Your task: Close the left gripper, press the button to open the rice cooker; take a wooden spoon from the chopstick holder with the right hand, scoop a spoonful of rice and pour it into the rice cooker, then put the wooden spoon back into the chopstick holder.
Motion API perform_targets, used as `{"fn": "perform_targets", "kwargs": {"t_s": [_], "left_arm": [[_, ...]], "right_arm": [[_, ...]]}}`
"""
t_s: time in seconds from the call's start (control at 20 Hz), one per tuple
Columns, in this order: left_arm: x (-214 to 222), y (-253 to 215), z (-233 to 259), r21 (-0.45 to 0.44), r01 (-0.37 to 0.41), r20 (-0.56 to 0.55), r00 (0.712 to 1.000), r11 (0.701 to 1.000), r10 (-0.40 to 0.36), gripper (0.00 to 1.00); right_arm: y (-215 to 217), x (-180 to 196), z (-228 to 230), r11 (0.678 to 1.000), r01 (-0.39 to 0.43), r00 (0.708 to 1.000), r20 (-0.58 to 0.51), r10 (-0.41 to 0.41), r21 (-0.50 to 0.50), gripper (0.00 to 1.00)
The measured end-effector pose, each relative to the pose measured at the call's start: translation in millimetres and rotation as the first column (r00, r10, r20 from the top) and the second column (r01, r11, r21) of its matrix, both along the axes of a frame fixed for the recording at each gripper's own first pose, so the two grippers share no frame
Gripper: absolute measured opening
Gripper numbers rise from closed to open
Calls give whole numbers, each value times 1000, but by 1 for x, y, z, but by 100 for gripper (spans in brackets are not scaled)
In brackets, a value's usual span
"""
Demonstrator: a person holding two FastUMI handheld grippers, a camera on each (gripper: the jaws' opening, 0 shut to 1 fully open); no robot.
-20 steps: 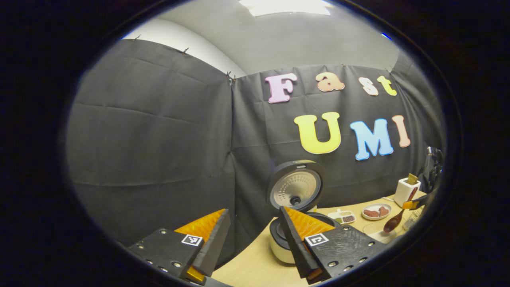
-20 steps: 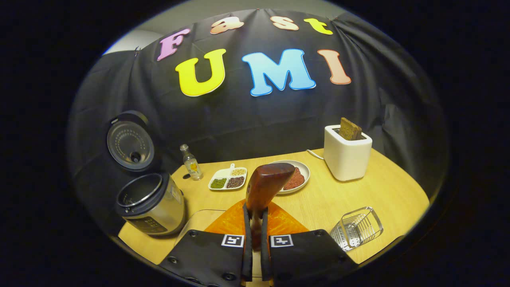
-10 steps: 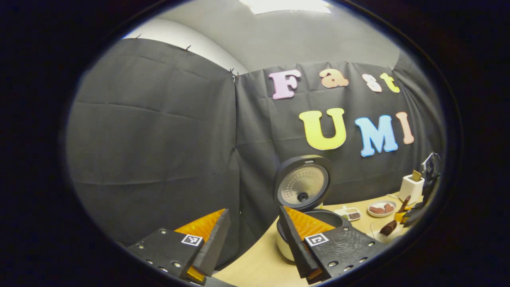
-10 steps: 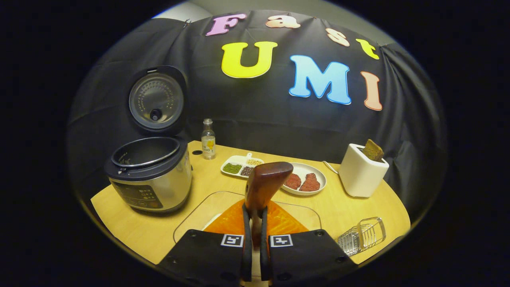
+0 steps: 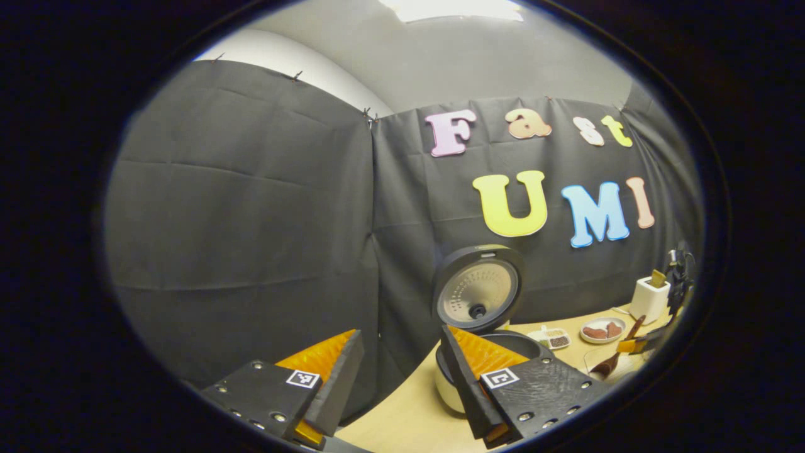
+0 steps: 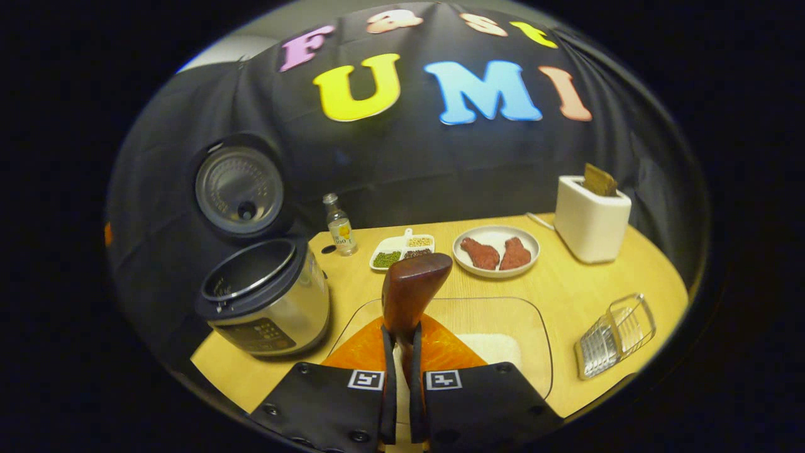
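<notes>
The right tongs [image 6: 402, 371] hold the wooden spoon [image 6: 412, 292] by its handle, fingers clamped on it. Compared with half a second ago, the spoon has moved over the glass dish [image 6: 534, 333], with the rice [image 6: 494, 349] just right of the bowl; judged, the scoop comes next. The cooker [image 6: 264, 302] stands left of the dish, lid [image 6: 239, 189] raised, pot bare, so the button step is done. The left tongs [image 5: 396, 377] hang wide and empty, left of the cooker. Behind the dish: bottle [image 6: 339, 226], grain tray [image 6: 402, 251], meat plate [image 6: 497, 251], toaster [image 6: 591, 217]. The holder [image 6: 613, 336] lies right of the dish on the counter [image 6: 597, 277]. Nothing blocks the path to the pot.
</notes>
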State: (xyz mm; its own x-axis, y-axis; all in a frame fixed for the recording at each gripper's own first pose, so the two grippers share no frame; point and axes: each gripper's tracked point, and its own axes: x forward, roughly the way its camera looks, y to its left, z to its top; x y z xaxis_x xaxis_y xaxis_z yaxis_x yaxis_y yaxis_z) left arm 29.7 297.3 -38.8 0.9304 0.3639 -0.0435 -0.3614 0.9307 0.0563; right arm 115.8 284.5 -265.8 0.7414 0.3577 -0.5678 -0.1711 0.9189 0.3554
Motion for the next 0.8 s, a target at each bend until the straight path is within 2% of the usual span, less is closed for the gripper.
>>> {"fn": "perform_targets", "kwargs": {"t_s": [0.15, 0.35, 0.6, 0.8], "left_arm": [[2, -9, 3, -1, 10, 3, 1000, 1000, -10, 76], [9, -21, 9, 10, 31, 4, 1000, 999, -31, 76], [13, -31, 17, 14, 51, 17, 999, 999, -51, 76], [10, -31, 16, 13, 51, 19, 999, 999, -51, 76]], "right_arm": [[-24, 5, -8, 969, 156, 980, -152, -128, 190, 10], [-42, 8, -12, 886, 301, 937, -283, -205, 354, 10], [-59, 15, 7, 770, 403, 902, -355, -244, 495, 10], [-57, 27, 32, 685, 432, 894, -380, -239, 586, 10]]}}
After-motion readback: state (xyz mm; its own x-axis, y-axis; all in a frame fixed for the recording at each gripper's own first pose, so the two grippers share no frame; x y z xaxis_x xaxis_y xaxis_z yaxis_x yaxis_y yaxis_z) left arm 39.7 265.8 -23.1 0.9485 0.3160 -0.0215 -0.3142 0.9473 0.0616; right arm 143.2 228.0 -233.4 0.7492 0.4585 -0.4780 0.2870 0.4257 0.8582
